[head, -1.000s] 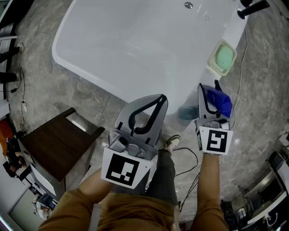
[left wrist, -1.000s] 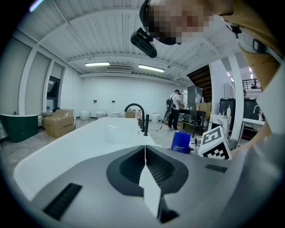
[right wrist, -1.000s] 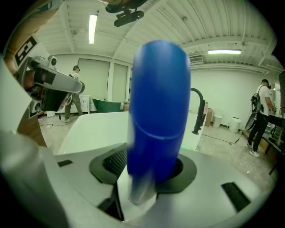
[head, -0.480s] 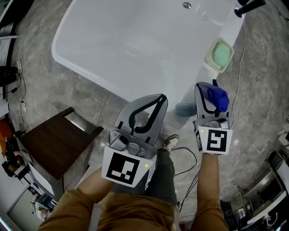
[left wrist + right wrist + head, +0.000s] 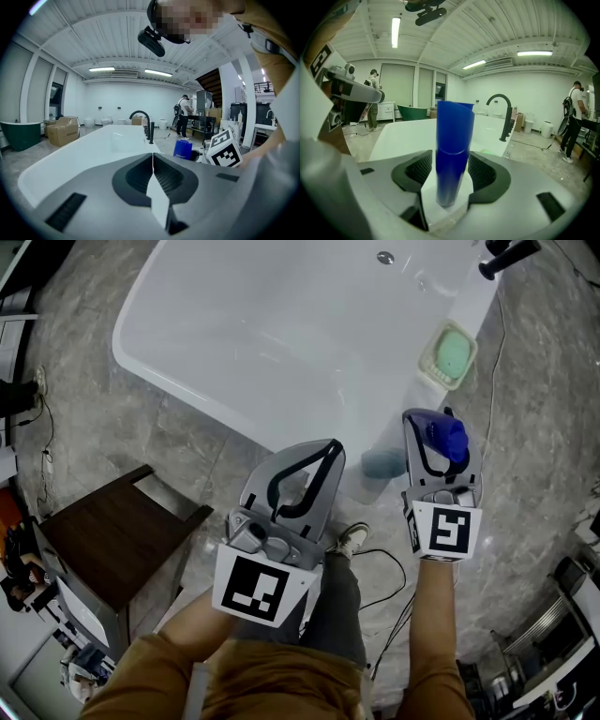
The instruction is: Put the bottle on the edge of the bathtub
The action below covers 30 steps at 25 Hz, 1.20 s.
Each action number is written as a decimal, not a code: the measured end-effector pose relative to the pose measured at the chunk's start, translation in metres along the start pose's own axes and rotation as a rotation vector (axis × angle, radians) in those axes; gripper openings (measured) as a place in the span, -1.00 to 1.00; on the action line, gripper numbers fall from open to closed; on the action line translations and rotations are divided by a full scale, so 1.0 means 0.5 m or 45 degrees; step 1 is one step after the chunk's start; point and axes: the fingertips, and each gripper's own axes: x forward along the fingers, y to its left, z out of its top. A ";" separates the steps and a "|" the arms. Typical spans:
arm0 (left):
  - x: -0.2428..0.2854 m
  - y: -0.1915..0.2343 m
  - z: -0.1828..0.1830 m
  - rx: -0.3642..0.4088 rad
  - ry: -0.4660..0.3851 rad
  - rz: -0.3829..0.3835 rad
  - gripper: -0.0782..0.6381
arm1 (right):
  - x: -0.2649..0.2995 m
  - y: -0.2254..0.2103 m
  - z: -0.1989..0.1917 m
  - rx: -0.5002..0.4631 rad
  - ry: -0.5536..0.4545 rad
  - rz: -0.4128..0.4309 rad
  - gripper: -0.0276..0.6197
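A blue bottle (image 5: 453, 150) stands upright on the white rim of the bathtub (image 5: 141, 343), near its right end. My right gripper (image 5: 436, 427) reaches around it, and its jaws are opening. The bottle (image 5: 442, 439) stays between the two pads, and they no longer squeeze it. In the left gripper view the same bottle (image 5: 183, 149) shows beside the right gripper's marker cube. My left gripper (image 5: 333, 448) hovers over the tub's near edge, shut and empty, with its jaws meeting (image 5: 153, 157).
A soap dish with green soap (image 5: 448, 354) sits on the rim just beyond the bottle. A black faucet (image 5: 506, 254) stands further along. A dark wooden stool (image 5: 112, 540) is on the stone floor at the left. A cable (image 5: 389, 568) lies near my shoe (image 5: 352, 538).
The right gripper and the bottle have shifted a little left and forward along the tub rim. The left gripper has barely moved.
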 end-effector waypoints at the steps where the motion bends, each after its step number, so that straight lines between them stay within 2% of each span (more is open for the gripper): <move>1: -0.002 0.000 0.003 0.002 -0.003 0.001 -0.75 | -0.003 -0.001 0.000 0.000 0.002 -0.002 -0.21; 15: -0.031 -0.037 0.022 0.028 -0.017 -0.008 -0.75 | -0.057 -0.009 0.021 -0.028 0.013 -0.018 -0.21; 30: -0.073 -0.110 0.120 0.060 -0.083 -0.047 -0.75 | -0.193 -0.022 0.086 -0.073 0.016 -0.038 -0.22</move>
